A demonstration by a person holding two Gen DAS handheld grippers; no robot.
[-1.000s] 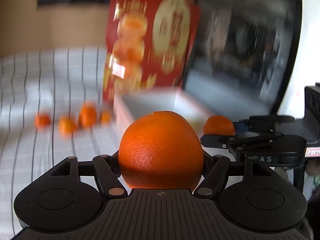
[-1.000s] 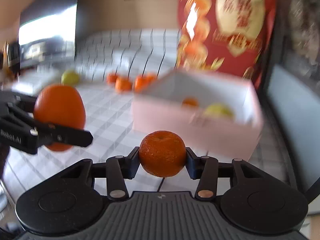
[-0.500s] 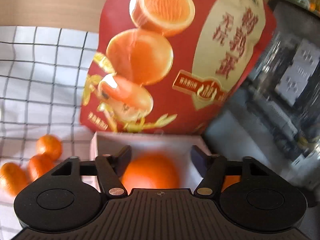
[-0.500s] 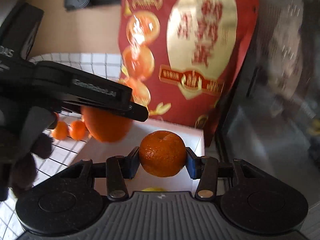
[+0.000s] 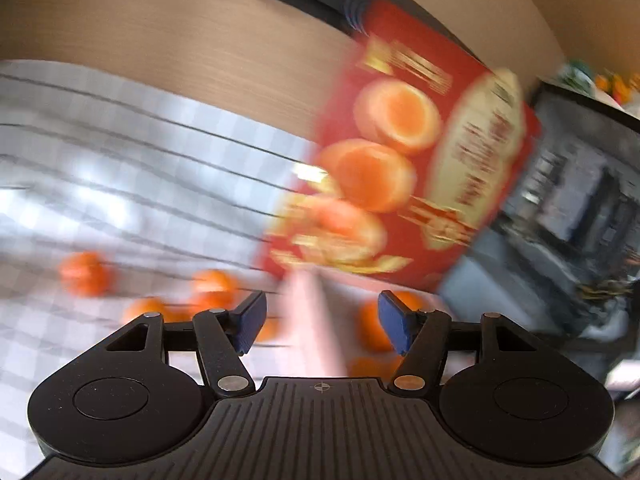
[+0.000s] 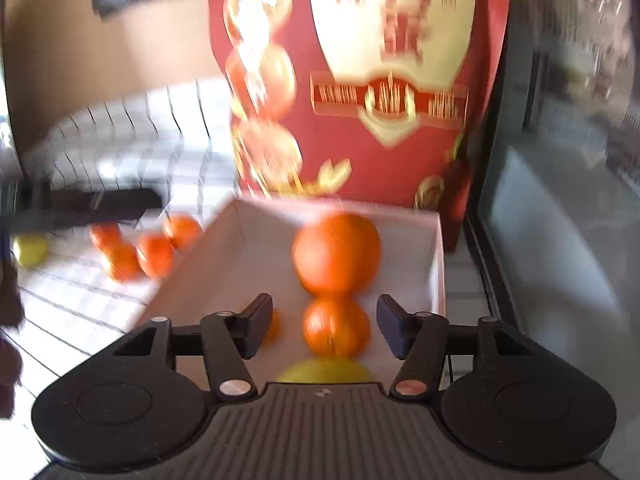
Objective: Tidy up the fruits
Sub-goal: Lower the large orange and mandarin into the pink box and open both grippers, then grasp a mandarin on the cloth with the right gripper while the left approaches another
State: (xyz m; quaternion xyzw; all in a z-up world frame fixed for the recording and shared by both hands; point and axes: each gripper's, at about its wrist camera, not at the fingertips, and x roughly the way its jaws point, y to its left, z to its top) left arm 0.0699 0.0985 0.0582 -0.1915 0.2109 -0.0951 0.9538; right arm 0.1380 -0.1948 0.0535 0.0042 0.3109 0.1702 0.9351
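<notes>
- Right gripper (image 6: 324,326): black two-finger tongs w/ blue pads, jaws just been opening; the small dimpled orange mandarin (image 6: 335,327) sits in the gap, pads clear of it on both sides, so you've let go.
- Left gripper (image 5: 320,326): jaws wide, nothing between them; only blurred background shows thru the gap.
- Mandarin is over or in the shallow white cardboard box (image 6: 438,264), just below the big round orange (image 6: 336,254) and above a yellow-green fruit (image 6: 324,374) at the frame's lower edge. Contact w/ the box floor: cannot tell, too blurred.
- Key relation: loose small mandarins (image 6: 136,250) lie on the white checked cloth (image 6: 80,300), left of the box. In left-wrist view the same cluster (image 5: 84,272) is ahead and left of your left tongs, so left hand looks nearer for the next pick.
- Fruit is round, no long axis; any approach angle should do.
- Glossy red printed carton (image 6: 400,80) stands upright behind the box.
</notes>
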